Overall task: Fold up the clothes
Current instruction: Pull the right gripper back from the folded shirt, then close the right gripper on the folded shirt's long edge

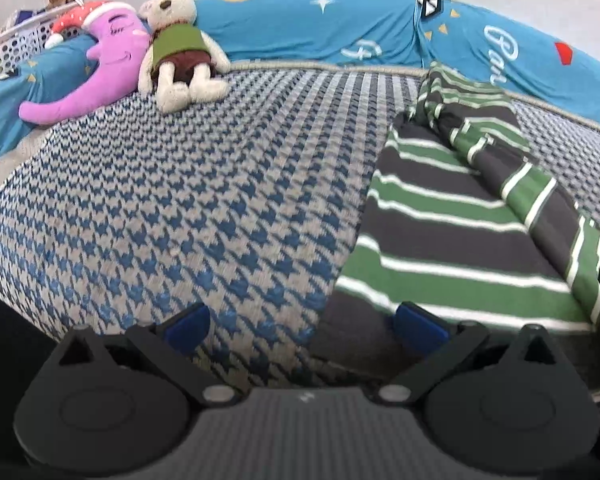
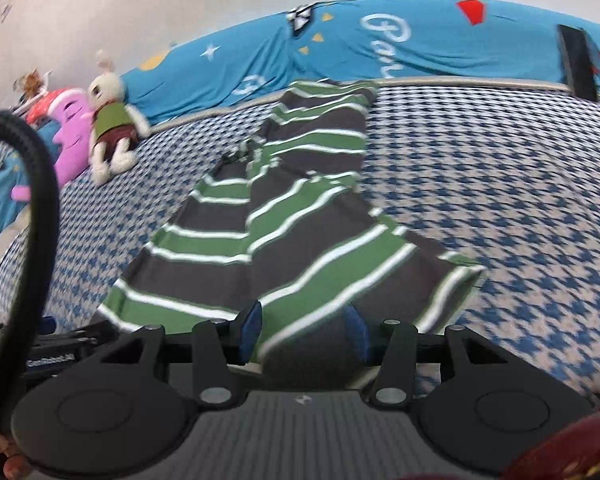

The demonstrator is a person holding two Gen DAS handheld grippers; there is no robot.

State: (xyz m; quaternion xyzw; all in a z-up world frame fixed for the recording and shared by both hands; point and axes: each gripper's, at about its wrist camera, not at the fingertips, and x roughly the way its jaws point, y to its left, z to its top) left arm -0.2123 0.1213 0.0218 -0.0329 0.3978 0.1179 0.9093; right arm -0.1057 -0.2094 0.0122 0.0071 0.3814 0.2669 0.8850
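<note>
A green, dark grey and white striped garment lies lengthwise on the houndstooth bedspread, its sides folded inward into a long strip. My left gripper is open at the garment's near left corner. Its right pad is over the dark hem, its left pad over bare bedspread. In the right wrist view the garment runs away from me, with a folded flap sticking out to the right. My right gripper is open, and the near hem lies between its pads.
A purple moon plush and a rabbit plush lie at the far left. Blue padded bumpers line the far edge, with a white perforated basket behind them. A black cable crosses the left of the right wrist view.
</note>
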